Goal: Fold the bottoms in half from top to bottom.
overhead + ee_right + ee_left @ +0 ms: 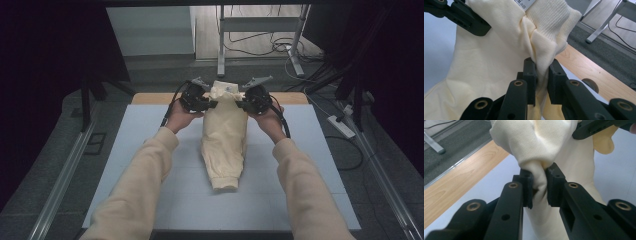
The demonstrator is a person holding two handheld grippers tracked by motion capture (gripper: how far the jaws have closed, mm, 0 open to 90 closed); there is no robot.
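Left tongs (539,185) and right tongs (542,76) both pinching garment (224,140) top, lifting. Thin bunched grip between pads risking slip, hem dragging on surface (150,150).

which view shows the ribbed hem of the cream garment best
The right gripper view: the ribbed knit hem of the cream fabric garment is close and sharp, bunched above the right hand-held gripper. The high view shows it small at the garment's far end. The left gripper view shows smooth bunched cloth, no clear ribbing.
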